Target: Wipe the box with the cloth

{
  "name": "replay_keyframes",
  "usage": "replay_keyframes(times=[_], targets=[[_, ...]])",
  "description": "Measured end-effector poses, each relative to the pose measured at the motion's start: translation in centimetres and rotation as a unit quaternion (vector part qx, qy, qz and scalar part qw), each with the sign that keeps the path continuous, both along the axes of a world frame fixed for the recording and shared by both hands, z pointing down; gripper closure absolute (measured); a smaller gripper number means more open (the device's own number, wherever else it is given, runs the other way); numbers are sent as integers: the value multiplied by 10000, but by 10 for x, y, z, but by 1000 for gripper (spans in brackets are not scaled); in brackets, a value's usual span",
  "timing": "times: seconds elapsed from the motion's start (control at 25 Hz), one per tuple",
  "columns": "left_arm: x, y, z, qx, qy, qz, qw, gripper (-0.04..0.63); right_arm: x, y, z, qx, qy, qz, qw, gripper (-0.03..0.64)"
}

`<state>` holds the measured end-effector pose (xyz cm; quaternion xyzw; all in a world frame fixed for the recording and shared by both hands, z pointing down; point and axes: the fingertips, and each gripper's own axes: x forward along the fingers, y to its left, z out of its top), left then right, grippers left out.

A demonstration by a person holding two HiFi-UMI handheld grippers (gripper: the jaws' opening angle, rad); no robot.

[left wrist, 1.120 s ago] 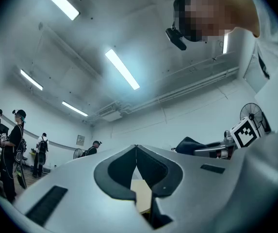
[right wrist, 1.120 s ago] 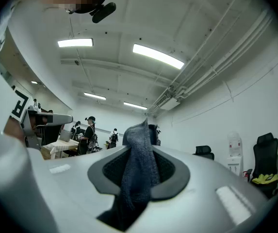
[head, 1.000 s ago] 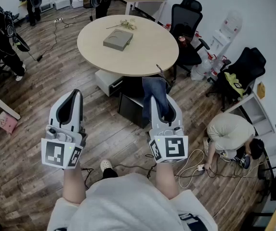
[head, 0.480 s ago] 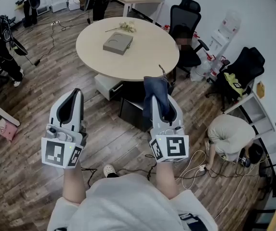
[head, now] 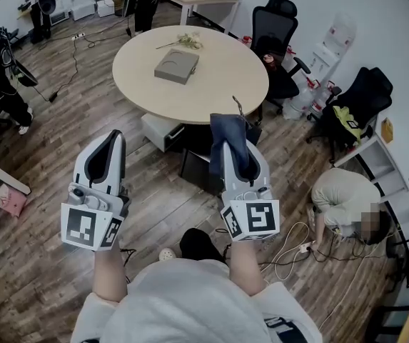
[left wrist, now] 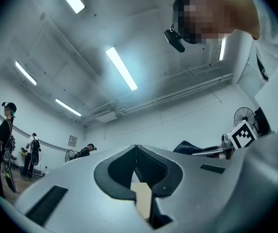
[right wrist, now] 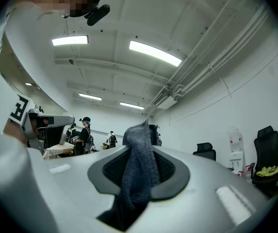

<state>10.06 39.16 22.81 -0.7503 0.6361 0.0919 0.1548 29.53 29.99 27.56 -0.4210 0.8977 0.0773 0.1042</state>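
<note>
Wood floor, round table bearing box, your right gripper clamping cloth, left gripper closed, empty, ceiling lights in gripper views only.

Left gripper: pale grey shell, dark lining; carried a black-and-white marker cube.
Right gripper: looked the same.
Shirt: was white, short-sleeved.

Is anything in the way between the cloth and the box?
Nothing that I can see. The cloth is pinched in the right gripper near the edge of the round table. Between it and the box there is only bare tabletop.
</note>
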Motion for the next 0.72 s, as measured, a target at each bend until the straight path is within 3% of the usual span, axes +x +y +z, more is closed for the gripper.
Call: replay_keyframes(times=[0.32, 0.72], targets=[[-22, -30, 0, 35, 20, -77, 10000, 587, -19, -34, -4, 66, 26, -43, 10000, 528], [-41, -109, -8, 87, -19, -117, 9999, 588, -46, -119, -12, 157, 16, -178, 9997, 528]])
